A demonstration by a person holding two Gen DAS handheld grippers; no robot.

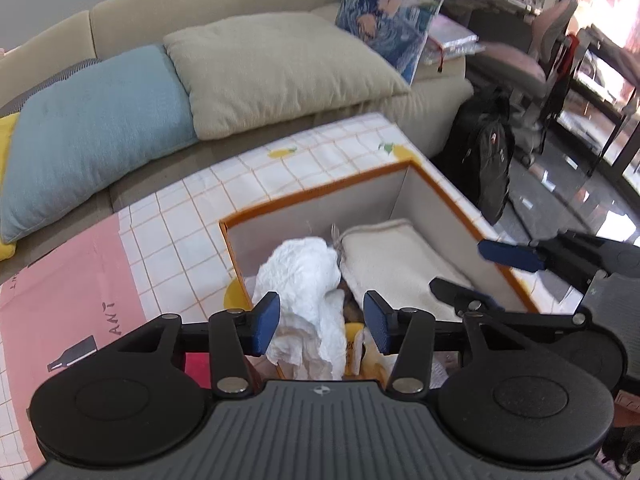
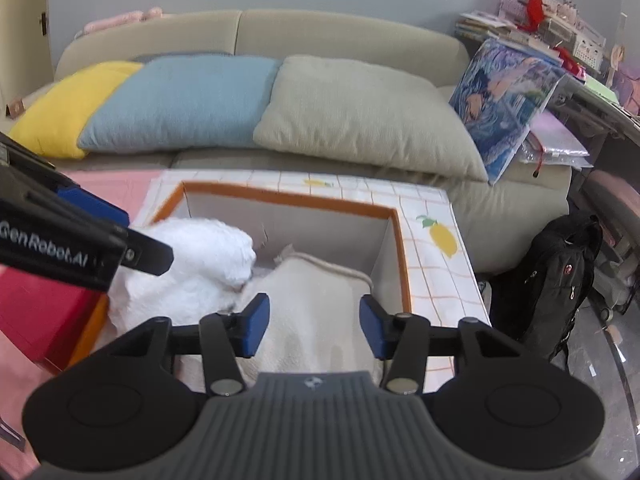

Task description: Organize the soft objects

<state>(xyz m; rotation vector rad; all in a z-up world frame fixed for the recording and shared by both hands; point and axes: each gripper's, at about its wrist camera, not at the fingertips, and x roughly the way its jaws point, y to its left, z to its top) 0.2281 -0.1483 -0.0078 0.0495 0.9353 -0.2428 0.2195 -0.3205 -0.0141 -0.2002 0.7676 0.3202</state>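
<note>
- The left gripper (image 1: 322,326) points down into an orange-rimmed box (image 1: 316,193); its blue pads (image 1: 267,322) stand spread, and a crumpled white cloth (image 1: 308,276) rises between them without either pad pressing on it.
- The right gripper (image 2: 314,326) hangs over the same box, jaws likewise parted – beneath the gap lies a folded cream towel (image 2: 316,300), which the pads flank but do not pinch.
- In the left wrist view the cream towel sits to the right of the white cloth inside the box, the two touching along one edge (something brownish shows in the crack between them, too hidden to name).
- In the right wrist view the white cloth looks fluffy and lies at the left, with the left gripper's black finger crossing in front of it.
- A red block (image 2: 44,312) stands just beside the box's near-left corner.
- The box rests on a white table cover (image 1: 192,216) with an orange grid and lemon prints; a pink sheet (image 1: 60,272) overlaps it at the left.
- Beyond the table stands a beige sofa (image 2: 340,32) – along its seat lie a yellow cushion (image 2: 68,108), a blue cushion (image 2: 180,100) and a beige cushion (image 2: 360,112), side by side and touching.
- A blue patterned bag (image 2: 500,100) leans at the sofa's right end.
- A black backpack (image 2: 560,280) sits on the floor to the right, near the sofa's arm.
- Farthest right, a cluttered desk (image 2: 540,20) carries papers and small items.
</note>
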